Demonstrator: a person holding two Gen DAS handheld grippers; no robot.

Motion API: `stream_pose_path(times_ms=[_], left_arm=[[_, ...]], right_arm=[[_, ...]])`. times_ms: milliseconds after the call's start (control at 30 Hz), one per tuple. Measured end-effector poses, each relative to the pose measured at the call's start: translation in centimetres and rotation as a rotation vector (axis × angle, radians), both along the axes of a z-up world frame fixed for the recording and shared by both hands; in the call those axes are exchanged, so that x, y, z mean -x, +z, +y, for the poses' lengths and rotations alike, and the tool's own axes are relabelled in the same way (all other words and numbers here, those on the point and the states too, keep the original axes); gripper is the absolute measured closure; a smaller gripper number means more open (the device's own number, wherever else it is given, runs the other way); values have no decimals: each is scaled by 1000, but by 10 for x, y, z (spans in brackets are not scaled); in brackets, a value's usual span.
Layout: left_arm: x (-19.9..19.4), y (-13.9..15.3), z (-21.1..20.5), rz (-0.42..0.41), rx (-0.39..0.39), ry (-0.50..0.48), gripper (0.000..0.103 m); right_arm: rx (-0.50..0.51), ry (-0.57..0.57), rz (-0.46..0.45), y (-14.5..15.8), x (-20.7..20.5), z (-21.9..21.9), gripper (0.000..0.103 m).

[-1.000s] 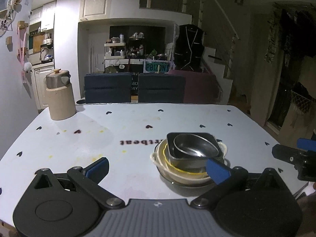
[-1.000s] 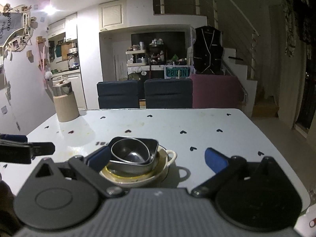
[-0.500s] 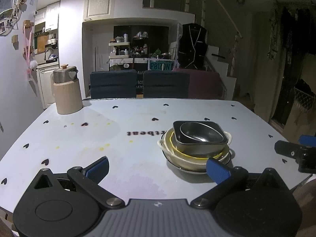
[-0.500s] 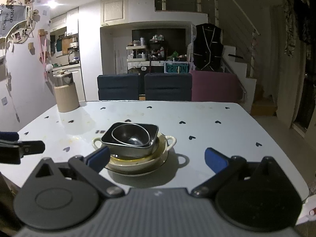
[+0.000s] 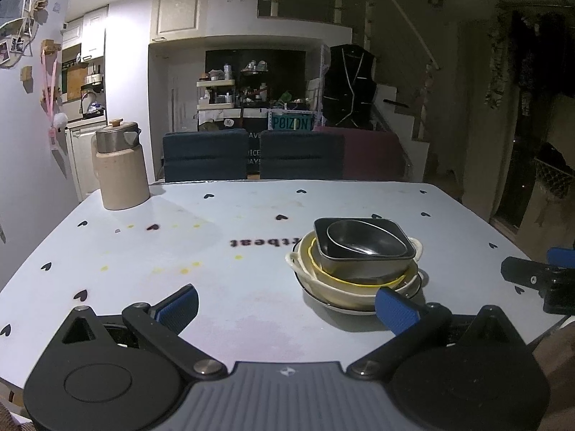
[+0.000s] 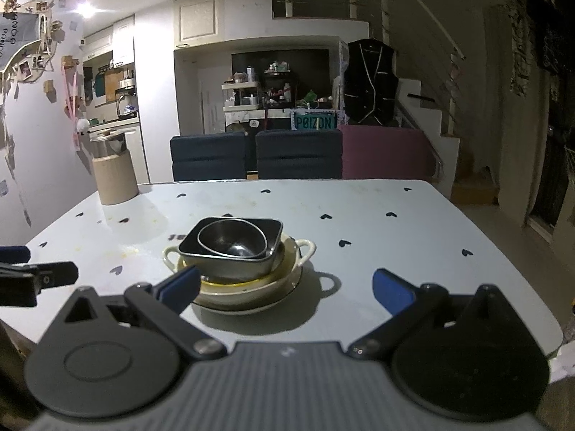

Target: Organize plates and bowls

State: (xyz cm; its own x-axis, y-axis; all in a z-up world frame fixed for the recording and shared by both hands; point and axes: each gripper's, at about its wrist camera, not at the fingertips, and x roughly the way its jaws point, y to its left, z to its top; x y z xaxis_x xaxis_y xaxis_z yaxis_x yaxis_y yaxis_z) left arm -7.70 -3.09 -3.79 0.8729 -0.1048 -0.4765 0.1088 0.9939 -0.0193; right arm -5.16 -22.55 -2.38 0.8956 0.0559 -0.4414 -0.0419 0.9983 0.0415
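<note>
Dishes are all nested in one stack: round steel bowl point(image 5: 364, 242) inside a dark rectangular dish point(image 5: 363, 264), in a cream two-handled bowl point(image 5: 337, 289), on a plate point(image 5: 413, 285), near the table's point(image 5: 251, 222) front edge.

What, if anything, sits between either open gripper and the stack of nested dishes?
Nothing visible does. Only bare table lies between the left gripper and the stack of dishes; likewise for the right gripper. The thermos jug stands far off.
</note>
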Motion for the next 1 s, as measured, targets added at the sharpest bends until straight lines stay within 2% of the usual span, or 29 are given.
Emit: stream_pose_path(times_ms=[1000], left_arm=[[0, -2, -4, 0, -4, -1, 0]], right_arm=[[-1, 8, -11, -5, 2, 4, 0]])
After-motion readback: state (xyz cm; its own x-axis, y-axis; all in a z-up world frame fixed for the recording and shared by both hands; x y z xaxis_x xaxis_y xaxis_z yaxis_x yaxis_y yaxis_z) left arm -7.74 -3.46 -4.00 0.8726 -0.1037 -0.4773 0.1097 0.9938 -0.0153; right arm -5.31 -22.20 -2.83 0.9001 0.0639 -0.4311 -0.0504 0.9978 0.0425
